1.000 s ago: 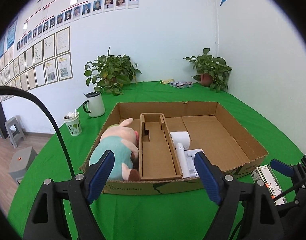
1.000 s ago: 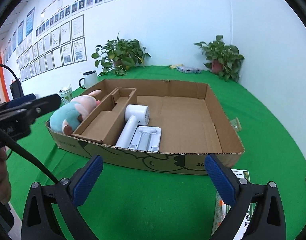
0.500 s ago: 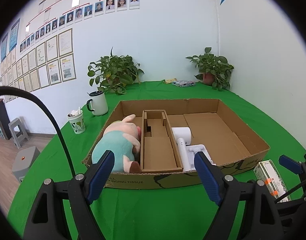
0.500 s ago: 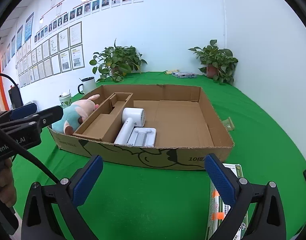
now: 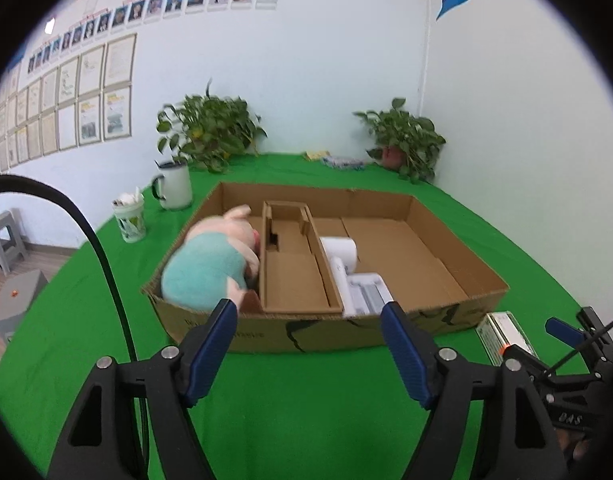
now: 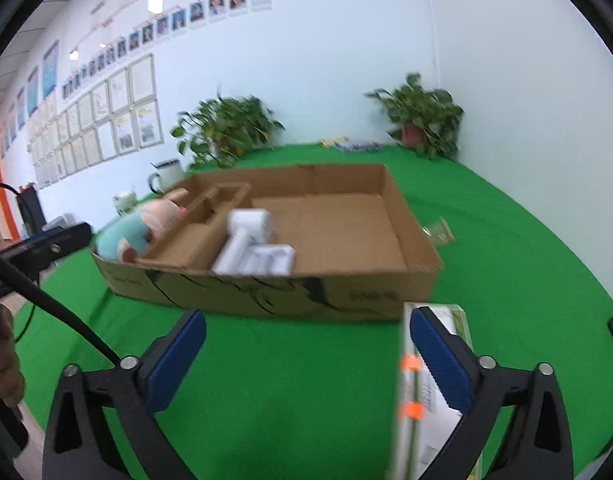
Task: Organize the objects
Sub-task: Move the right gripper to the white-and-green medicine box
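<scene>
A shallow cardboard tray [image 5: 458,316] lies on the green cloth. It holds a plush pig [image 5: 210,264], a cardboard insert [image 5: 294,276] and a white hair dryer [image 5: 340,256]. My left gripper [image 5: 308,310] hovers in front of the tray's near wall, its jaws closing with nothing between them. A white and green carton [image 6: 426,396] lies on the cloth in front of the tray's right corner. My right gripper [image 6: 306,318] is open over the cloth, and its right finger [image 6: 438,360] covers part of the carton. The pads do not press on it.
A white mug [image 5: 174,186] and a paper cup [image 5: 130,220] stand left of the tray. Two potted plants [image 5: 210,136] [image 5: 406,140] sit at the back by the wall. A clear wrapper [image 6: 438,232] lies right of the tray. A cable [image 5: 106,264] arcs at the left.
Both grippers have drawn back from the tray and sunk a little. The carton now sits closer to the right gripper, under its right finger. The left jaws have narrowed slightly.
</scene>
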